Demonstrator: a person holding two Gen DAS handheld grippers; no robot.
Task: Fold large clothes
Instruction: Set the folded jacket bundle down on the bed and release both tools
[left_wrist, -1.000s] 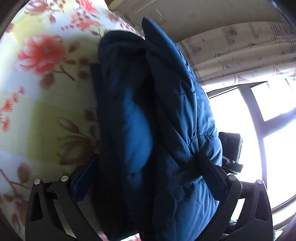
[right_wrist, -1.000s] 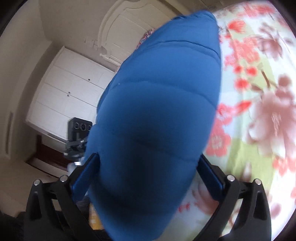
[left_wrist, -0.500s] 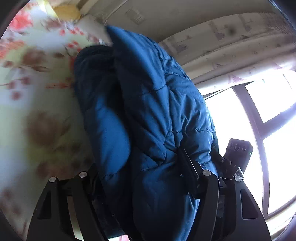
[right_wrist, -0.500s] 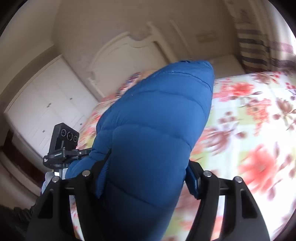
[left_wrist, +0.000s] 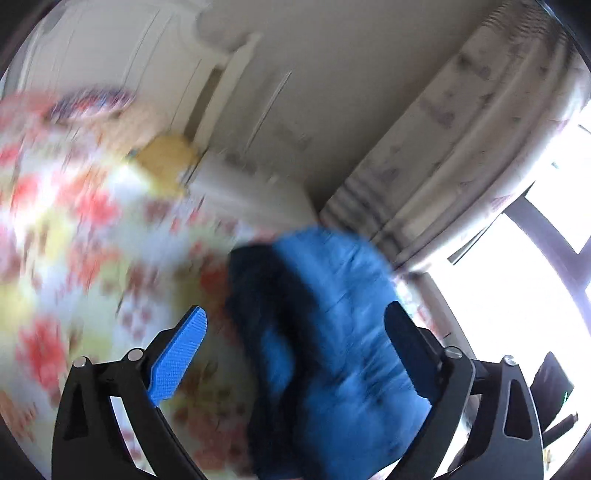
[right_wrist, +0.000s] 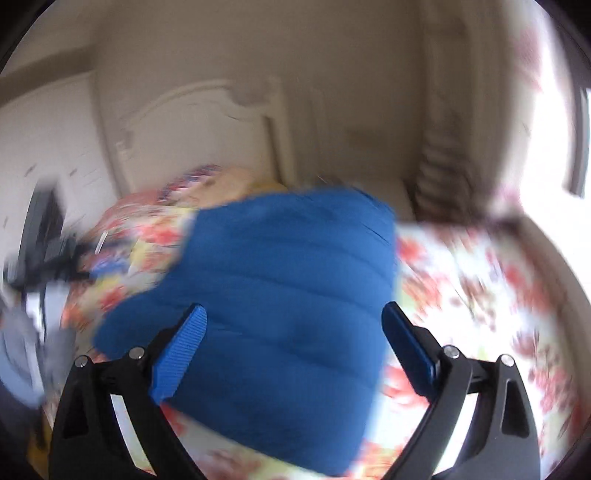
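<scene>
Blue quilted puffer jacket (right_wrist: 280, 306) lies folded into a thick bundle on the bed with the red-flowered white and yellow sheet (right_wrist: 476, 295). Long axis of the bundle runs away from both cameras, toward the cream carved headboard (right_wrist: 207, 125). Far end is square-edged and points at the headboard; near end runs toward the bottom of the frame in both wrist views. In the left wrist view the jacket (left_wrist: 343, 347) shows a dark shadowed layer on its left side and a brighter quilted layer on its right, so the fold layers run along the same axis.

Left gripper (left_wrist: 295, 321): fingers spread wide, having just been opening. Left blue ribbed pad (left_wrist: 177, 354) stands clear of the fabric, with bed sheet (left_wrist: 74, 240) visible between pad and jacket. Right pad overlaps the jacket edge in the view; contact there cannot be told because of blur.

Right gripper (right_wrist: 291, 321): fingers also spread wide, having just been opening. Jacket lies beyond and between them; no pad presses the cloth.

Beyond the jacket, near the headboard: a yellow cushion (left_wrist: 166, 158), blurred. Right of the headboard: a pale patterned curtain (left_wrist: 461, 140) beside a bright window (left_wrist: 517, 288). No containers visible. Both views are motion-blurred.
</scene>
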